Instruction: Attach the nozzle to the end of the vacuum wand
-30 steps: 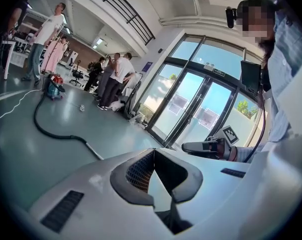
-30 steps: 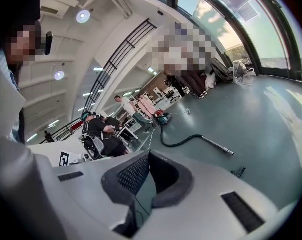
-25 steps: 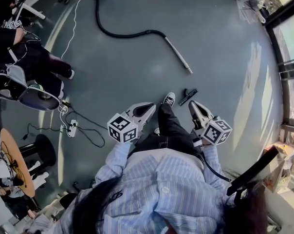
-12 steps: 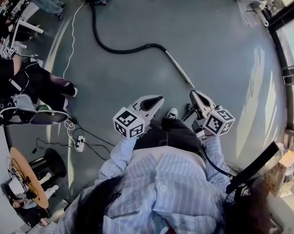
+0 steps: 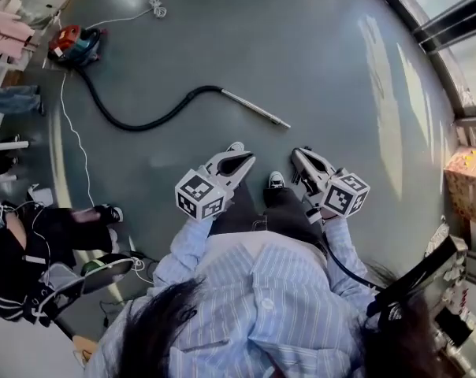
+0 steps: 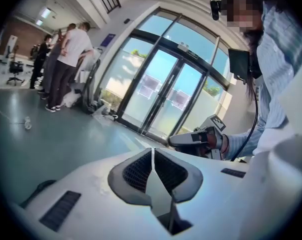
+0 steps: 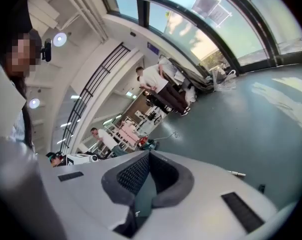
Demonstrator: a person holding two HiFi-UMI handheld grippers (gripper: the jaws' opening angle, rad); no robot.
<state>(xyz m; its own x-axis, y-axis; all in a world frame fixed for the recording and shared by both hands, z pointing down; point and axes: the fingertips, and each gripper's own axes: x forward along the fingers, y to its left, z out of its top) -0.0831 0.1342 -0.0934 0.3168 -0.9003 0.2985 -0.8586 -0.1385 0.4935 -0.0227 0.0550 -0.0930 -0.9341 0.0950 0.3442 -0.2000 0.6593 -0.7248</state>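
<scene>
The person stands on a grey-green floor (image 5: 340, 69) with 2 grippers held out at waist level, marker cubes toward the body. The left gripper (image 5: 244, 161) has its jaws pressed together, and the left gripper view shows only the seam where the ribbed pads meet, with nothing between them. The right gripper (image 5: 298, 155) is likewise closed and empty, its pads meeting in a single line in the right gripper view.

The vacuum wand (image 5: 255, 108), a thin metal tube, lies flat on the floor ahead of the person's shoes (image 5: 276, 179), well apart from both grippers. Its free end points toward the floor just in front of the right gripper. The other end joins a black hose (image 5: 135, 121) that curves away to a red and blue vacuum cleaner (image 5: 73, 44) at the far left. A white cord (image 5: 155, 7) trails from the cleaner.

The nozzle cannot be made out in the head view. In the right gripper view the wand's tip shows past the gripper body, with a small dark thing (image 7: 261, 188) near it, too small to identify.

Glass doors (image 6: 163, 94) fill the left gripper view. A seated person in black (image 5: 29, 250) is at the lower left of the head view.
</scene>
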